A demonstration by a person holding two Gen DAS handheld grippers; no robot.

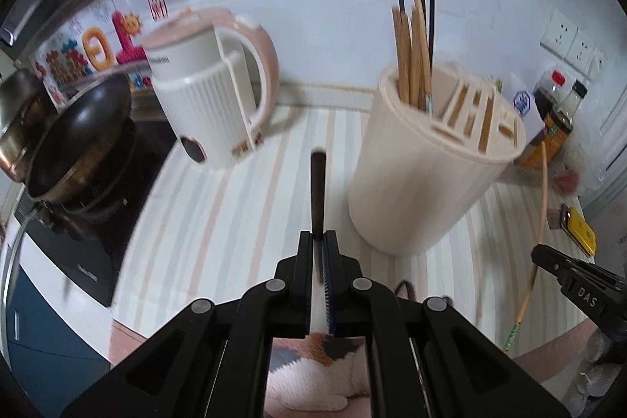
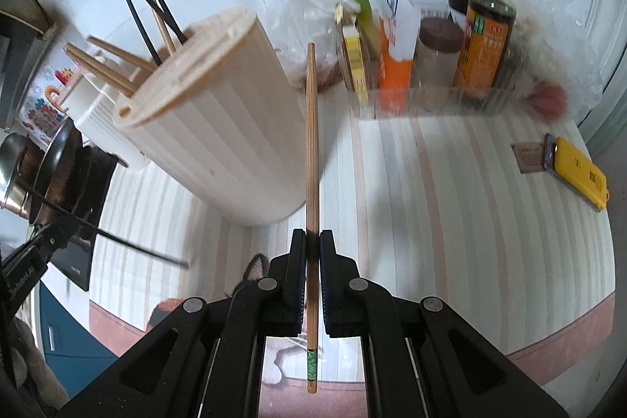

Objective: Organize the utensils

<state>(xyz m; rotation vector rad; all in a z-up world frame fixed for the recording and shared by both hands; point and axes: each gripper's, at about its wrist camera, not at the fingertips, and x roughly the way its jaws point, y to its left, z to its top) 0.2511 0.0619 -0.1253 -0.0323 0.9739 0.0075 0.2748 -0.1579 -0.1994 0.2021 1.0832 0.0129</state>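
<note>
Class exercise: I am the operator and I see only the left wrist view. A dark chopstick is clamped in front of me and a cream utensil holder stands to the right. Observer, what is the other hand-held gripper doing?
Observer: The right hand-held gripper is shut on a bamboo chopstick, which points up past the utensil holder.
Operator: Does that chopstick have any marking?
Observer: Yes, a green band near the end that sticks out behind the pads.
Operator: What lies right of the holder, past my edge?
Observer: A clear tray of sauce bottles against the wall, and a yellow box flat on the striped counter.
</note>
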